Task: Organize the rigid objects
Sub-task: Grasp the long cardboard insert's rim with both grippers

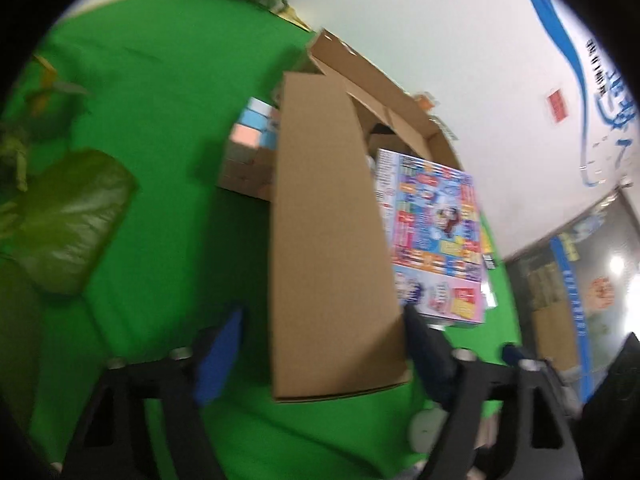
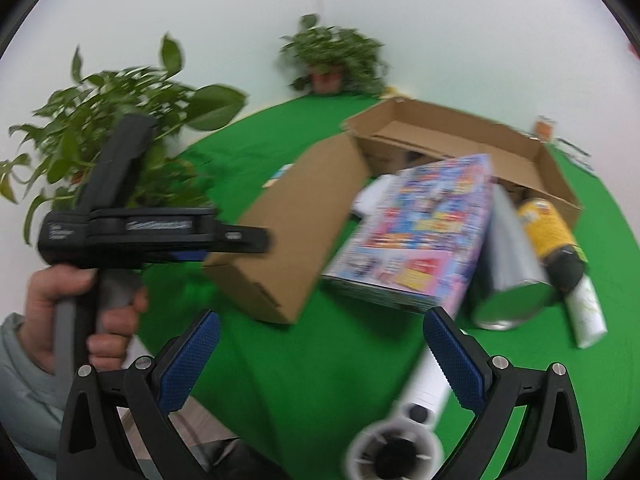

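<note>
An open cardboard box (image 2: 460, 136) lies on a green cloth (image 2: 312, 368), its long flap (image 2: 296, 224) folded out toward me. A colourful flat toy box (image 2: 424, 236) leans out of it, also in the left wrist view (image 1: 432, 232). A silver can (image 2: 508, 268), a yellow-and-black bottle (image 2: 552, 236) and a white tube (image 2: 588, 312) lie at its right. A white hand-held device (image 2: 412, 412) lies under my right gripper (image 2: 320, 356), which is open and empty. My left gripper (image 1: 320, 352) is open around the near end of the flap (image 1: 328, 240).
Potted plants stand at the left (image 2: 104, 136) and back (image 2: 332, 56) of the table. Pink and blue small boxes (image 1: 252, 136) lie left of the flap. An olive-green bag (image 1: 68, 220) lies at the left. A white wall is behind.
</note>
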A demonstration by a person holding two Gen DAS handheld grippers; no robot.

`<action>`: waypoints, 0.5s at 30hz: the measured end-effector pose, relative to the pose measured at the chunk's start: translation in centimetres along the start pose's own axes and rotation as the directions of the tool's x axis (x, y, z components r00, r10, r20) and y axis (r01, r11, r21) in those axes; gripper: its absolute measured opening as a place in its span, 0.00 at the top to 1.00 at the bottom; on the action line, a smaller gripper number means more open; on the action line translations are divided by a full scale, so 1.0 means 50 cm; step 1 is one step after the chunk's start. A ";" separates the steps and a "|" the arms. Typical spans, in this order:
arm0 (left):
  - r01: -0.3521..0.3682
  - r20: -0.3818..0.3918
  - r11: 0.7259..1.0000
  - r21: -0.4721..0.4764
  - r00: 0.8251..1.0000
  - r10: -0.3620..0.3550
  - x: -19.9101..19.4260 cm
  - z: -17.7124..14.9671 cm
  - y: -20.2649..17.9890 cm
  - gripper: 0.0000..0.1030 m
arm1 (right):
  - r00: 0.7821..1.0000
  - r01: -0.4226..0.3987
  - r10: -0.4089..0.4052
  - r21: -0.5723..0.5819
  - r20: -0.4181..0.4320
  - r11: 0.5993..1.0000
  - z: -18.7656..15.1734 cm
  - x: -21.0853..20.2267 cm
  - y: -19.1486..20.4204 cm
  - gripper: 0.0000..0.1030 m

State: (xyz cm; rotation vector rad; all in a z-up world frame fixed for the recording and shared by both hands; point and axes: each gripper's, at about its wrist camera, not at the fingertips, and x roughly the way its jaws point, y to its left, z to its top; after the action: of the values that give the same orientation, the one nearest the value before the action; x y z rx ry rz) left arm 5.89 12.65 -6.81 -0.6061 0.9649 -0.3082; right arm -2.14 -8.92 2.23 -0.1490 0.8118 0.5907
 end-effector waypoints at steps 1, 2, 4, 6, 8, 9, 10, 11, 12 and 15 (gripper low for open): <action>0.018 -0.007 1.000 0.016 1.000 -0.018 0.001 0.000 -0.006 0.43 | 1.000 -0.021 0.021 -0.016 -0.011 1.000 0.009 0.013 0.015 0.01; 0.003 -0.004 0.999 0.040 1.000 -0.003 0.001 0.000 -0.016 0.43 | 0.999 -0.031 0.031 -0.023 -0.018 0.999 0.014 0.021 0.024 0.01; -0.024 0.019 0.996 0.083 1.000 0.022 -0.005 0.000 -0.026 0.43 | 0.998 -0.056 0.055 -0.023 -0.043 0.998 0.025 0.045 0.036 0.01; -0.047 0.045 0.989 0.137 0.998 0.041 -0.015 -0.002 -0.046 0.44 | 0.995 -0.078 0.077 -0.019 -0.060 0.997 0.033 0.063 0.051 0.01; -0.061 0.074 0.977 0.204 0.996 0.047 -0.030 -0.003 -0.070 0.44 | 0.993 -0.088 0.086 -0.017 -0.077 0.996 0.041 0.083 0.059 0.04; -0.063 0.080 0.971 0.231 0.996 0.046 -0.035 -0.003 -0.081 0.44 | 0.992 -0.092 0.090 -0.010 -0.083 0.996 0.042 0.089 0.058 0.05; -0.055 0.077 0.961 0.270 0.996 0.035 -0.039 -0.006 -0.094 0.45 | 0.991 -0.098 0.098 -0.001 -0.089 0.995 0.041 0.091 0.057 0.05; -0.033 0.062 0.952 0.306 0.998 0.014 -0.041 -0.008 -0.102 0.49 | 0.990 -0.107 0.107 0.004 -0.095 0.994 0.039 0.092 0.055 0.05; -0.003 0.042 0.939 0.344 0.999 -0.012 -0.038 -0.008 -0.115 0.51 | 0.988 -0.114 0.114 0.006 -0.104 0.993 0.034 0.091 0.052 0.05; 0.039 0.039 0.916 0.400 0.997 -0.060 -0.045 -0.023 -0.131 0.51 | 0.984 -0.111 0.111 0.009 -0.140 0.994 0.007 0.073 0.030 0.05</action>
State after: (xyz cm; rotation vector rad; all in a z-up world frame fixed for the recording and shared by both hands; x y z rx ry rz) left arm 3.83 8.19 -1.82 -0.2618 0.8075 -0.5182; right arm -0.78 -5.98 0.00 -0.1460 0.9617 0.6902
